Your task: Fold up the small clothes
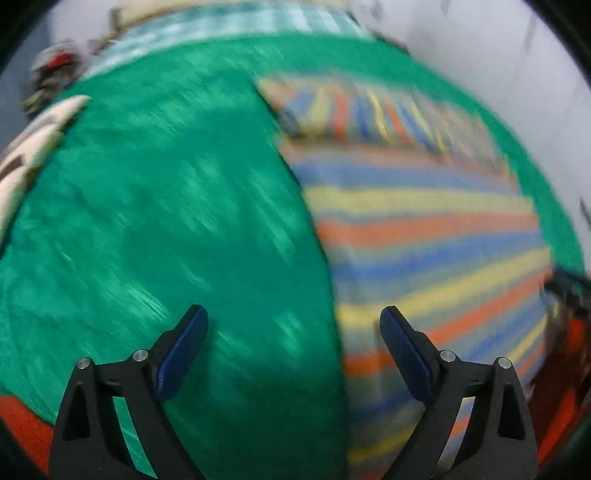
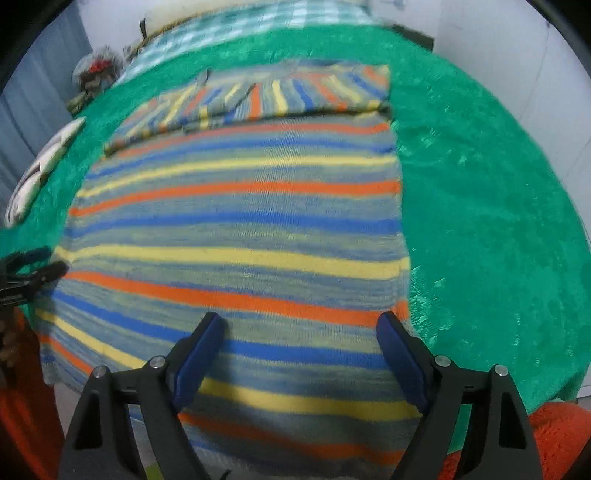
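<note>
Green plush blanket [image 2: 480,206] covers the working surface, with one striped knit garment [image 2: 240,221] lying flat on it in bands of orange, blue, yellow and grey-blue. The garment's right edge runs straight, with broad bare blanket beyond it; in the left wrist view, which is motion-blurred, its left edge [image 1: 317,229] borders an equally wide bare stretch. A part with upright stripes [image 2: 295,94] is folded across the far end. Two grippers are in view. The left gripper [image 1: 293,317] hangs above bare blanket just beside the garment's left edge, its blue pads [image 1: 181,350] spread wide with nothing between them. The right gripper [image 2: 299,325] hangs over the garment's near right corner, jaws likewise wide and gripping nothing; whether the tips touch the knit cannot be told. One pale cushion [image 2: 40,170] rests at the blanket's left margin. A teal checked cloth [image 2: 258,22] lies beyond, with white walls [image 2: 498,44] behind and orange fabric [image 2: 554,435] at the near corners.
</note>
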{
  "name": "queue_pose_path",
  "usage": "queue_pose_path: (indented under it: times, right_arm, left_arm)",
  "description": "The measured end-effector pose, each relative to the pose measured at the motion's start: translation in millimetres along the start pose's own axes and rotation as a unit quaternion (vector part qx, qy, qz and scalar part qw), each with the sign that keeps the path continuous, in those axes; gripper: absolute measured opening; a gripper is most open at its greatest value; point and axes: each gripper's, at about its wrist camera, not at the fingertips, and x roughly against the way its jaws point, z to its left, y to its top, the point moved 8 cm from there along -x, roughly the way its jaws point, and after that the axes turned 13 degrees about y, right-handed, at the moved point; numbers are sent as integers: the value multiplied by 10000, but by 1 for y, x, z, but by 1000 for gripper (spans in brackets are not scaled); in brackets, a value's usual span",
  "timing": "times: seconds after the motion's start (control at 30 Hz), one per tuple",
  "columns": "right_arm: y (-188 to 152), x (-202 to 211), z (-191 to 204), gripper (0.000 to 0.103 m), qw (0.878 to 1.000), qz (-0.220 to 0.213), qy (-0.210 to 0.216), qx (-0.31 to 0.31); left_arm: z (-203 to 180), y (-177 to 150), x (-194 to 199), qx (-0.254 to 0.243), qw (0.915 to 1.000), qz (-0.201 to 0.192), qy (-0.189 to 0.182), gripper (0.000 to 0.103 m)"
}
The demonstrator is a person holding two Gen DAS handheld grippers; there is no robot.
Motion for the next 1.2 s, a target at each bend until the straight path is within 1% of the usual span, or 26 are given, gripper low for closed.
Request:
queue_pose_path:
  times: [0.07,0.1,0.17,0.2,0.23,0.27,0.3,0.33,0.37,0.43,0.47,0.53,0.7,0.73,0.77,0.97,1.2]
  right_arm:
    - [11,15,-11,83,9989,-412,-194,-118]
    - [18,22,-21,83,9970,-657,-361,-190]
    - [25,30,-39,83,9933,-877,-665,-365]
    - [26,31,-50,83,9916,-926,-743,-520]
    - [27,32,-57,83,9905,-946,-751,-661]
    - [26,31,-63,83,9895,-953,-731,-809]
    - [25,30,-68,83,9886,-940,-698,-943]
    - [22,29,-71,83,9882,-915,-680,-1020]
    - [21,27,-73,83,9882,-883,-666,-1064]
    - [21,25,-76,83,9885,-852,-648,-1067]
    - [20,26,-75,83,9886,-863,-652,-1049]
    - [20,26,-76,83,9886,-890,-644,-1030]
    - [22,27,-75,83,9874,-977,-554,-1115]
    - [23,26,-74,83,9874,-988,-507,-1129]
    - [24,25,-72,83,9876,-982,-480,-1129]
    - [25,25,-61,83,9895,-1005,-386,-960]
    - [15,32,-73,83,9866,-1038,-374,-1206]
  left_arm:
    - [19,28,-6,327,9987,-319,206,100]
    - [30,47,-16,460,9976,-421,309,100]
    - [50,79,-43,684,9950,-495,538,100]
    - [59,86,-55,751,9941,-454,640,100]
    - [66,93,-74,777,9934,-325,775,100]
    - [72,91,-101,762,9929,-41,908,101]
    - [76,86,-120,748,9924,260,943,103]
    - [77,82,-135,738,9934,337,813,103]
    - [79,83,-131,772,9939,42,786,103]
    - [77,82,-124,749,9931,-108,900,103]
    - [73,80,-124,670,9924,-109,1022,103]
    - [71,79,-127,585,9920,-82,1116,103]
    - [72,84,-128,666,9926,-87,1015,103]
    - [71,83,-128,655,9925,-89,1031,103]
    - [71,75,-123,649,9924,-96,1036,103]
    - [73,75,-119,653,9925,-92,1032,103]
    - [73,76,-120,654,9925,-90,1032,103]
